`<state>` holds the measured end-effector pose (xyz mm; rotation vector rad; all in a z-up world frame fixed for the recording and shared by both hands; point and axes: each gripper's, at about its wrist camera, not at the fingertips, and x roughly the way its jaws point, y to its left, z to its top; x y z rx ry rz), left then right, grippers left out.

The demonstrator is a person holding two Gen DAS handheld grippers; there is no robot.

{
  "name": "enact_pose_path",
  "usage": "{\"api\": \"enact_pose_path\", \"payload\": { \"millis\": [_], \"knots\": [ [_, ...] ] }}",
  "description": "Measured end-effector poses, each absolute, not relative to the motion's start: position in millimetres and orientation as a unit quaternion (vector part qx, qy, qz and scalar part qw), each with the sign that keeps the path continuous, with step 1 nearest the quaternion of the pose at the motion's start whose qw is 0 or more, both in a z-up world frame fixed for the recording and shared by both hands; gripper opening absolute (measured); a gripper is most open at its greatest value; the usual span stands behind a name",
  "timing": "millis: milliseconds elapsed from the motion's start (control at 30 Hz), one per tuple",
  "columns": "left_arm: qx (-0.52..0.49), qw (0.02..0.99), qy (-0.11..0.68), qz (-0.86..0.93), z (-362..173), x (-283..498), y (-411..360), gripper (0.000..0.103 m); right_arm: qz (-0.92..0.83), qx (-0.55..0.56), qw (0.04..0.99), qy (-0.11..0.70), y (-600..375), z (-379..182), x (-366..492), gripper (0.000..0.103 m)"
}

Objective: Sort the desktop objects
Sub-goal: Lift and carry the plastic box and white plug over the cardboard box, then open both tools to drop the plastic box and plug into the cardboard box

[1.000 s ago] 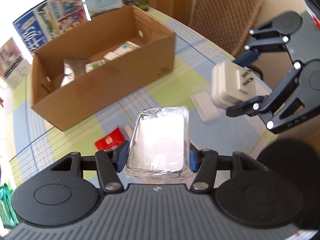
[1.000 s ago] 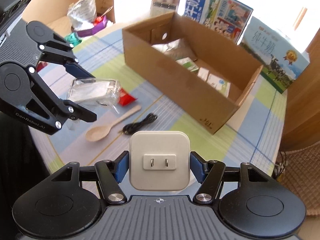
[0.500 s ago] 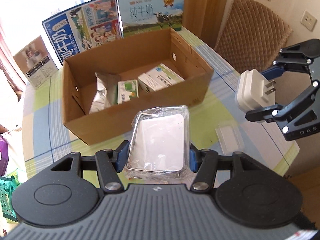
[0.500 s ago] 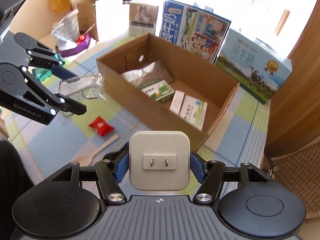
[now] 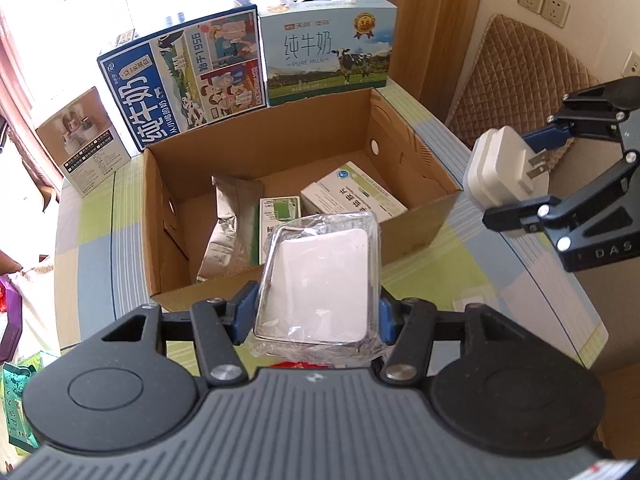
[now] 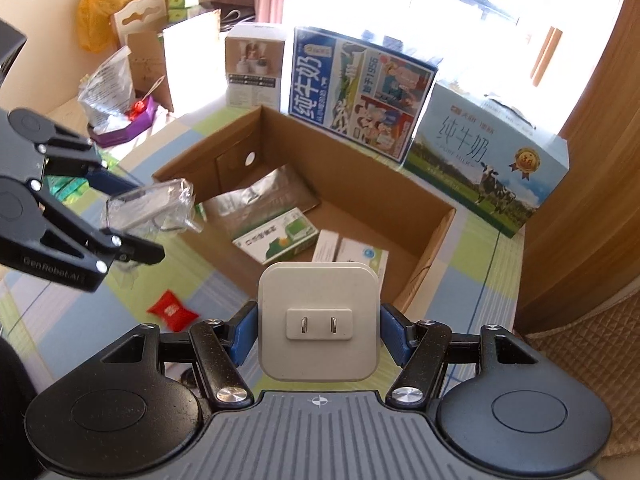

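Note:
My left gripper [image 5: 316, 312] is shut on a clear plastic-wrapped box with a white insert [image 5: 320, 280] and holds it above the near wall of an open cardboard box [image 5: 416, 224]. My right gripper [image 6: 318, 328] is shut on a white plug adapter [image 6: 318, 320] with its two prongs facing the camera, above the box's near right corner [image 6: 412, 284]. The adapter also shows in the left wrist view [image 5: 504, 168], to the right of the box. The box holds a silver pouch [image 6: 260, 196] and several small cartons [image 6: 276, 236].
Two milk cartons [image 5: 188, 84] [image 5: 328, 56] and a small product box [image 5: 82, 140] stand behind the cardboard box. A red packet [image 6: 172, 312] lies on the checked tablecloth [image 6: 224, 280]. Bags and clutter [image 6: 116, 96] sit at the far left. A quilted chair [image 5: 520, 88] stands to the right.
Both grippers have risen and moved toward the cardboard box with their loads; the box's inside now shows from above. The spoon and cable have dropped out of view.

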<state>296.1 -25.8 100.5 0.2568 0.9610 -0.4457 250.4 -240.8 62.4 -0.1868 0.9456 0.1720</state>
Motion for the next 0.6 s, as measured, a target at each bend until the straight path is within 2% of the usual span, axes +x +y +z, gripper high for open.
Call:
{"api": "enact_pose_path", "payload": {
  "millis": [600],
  "knots": [
    [0.101, 0.865, 0.455, -0.184, 77, 379, -11, 0.053, 0.036, -0.024, 0.886, 0.462, -264, 30, 329, 0.061]
  ]
}}
